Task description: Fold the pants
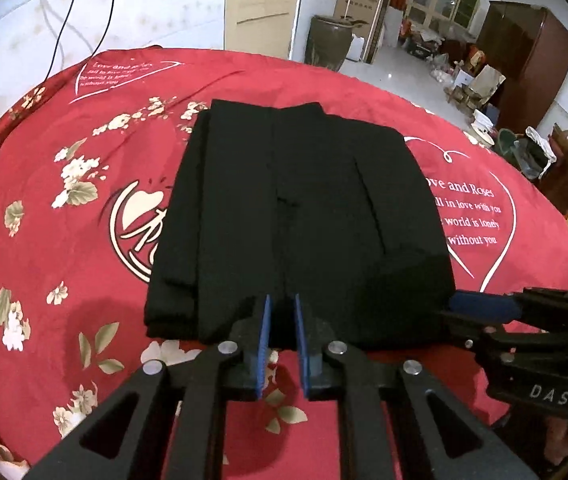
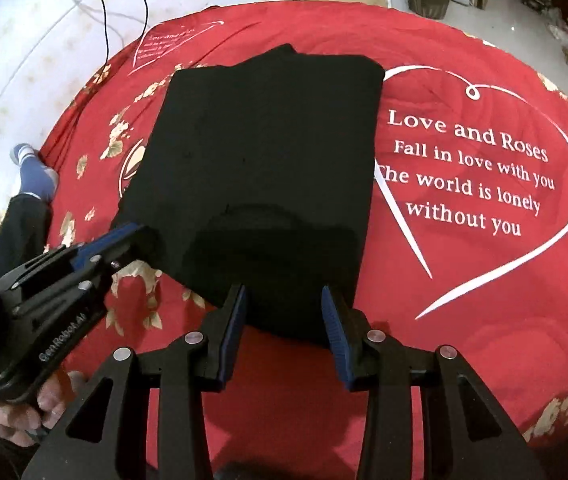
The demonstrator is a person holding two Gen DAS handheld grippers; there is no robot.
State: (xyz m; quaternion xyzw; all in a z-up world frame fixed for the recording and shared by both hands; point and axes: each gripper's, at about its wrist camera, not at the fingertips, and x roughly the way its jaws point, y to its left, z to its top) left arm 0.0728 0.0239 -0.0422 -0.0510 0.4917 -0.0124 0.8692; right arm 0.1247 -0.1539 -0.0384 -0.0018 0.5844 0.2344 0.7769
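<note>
Left gripper (image 1: 282,316): its jaws stand a little apart, at the near edge of the pants. I see no cloth pinched between the blue pads, so they look let go.
Right gripper (image 2: 284,312): its jaws stand wider apart, also at the near edge of the pants. The cloth edge lies in the gap, but the pads do not press on it. They hold nothing.
Pants (image 1: 296,216): black, folded into a flat block. They lie just past both sets of jaws and reach away from them.
Why the pants lie so: the layers sit one on top of the other, with stacked edges on the side beyond the left jaws. I think the fold is about done, and the jaws have opened so the cloth can rest.
Bed cover (image 2: 484,320): red, with flowers and a white heart with words. It spreads under the pants and out past the right jaws.
Hand (image 2: 24,412): it grips the handle of the left gripper, behind its jaws.
Next: I think one more tidy-up or fold may come from the near edge.
</note>
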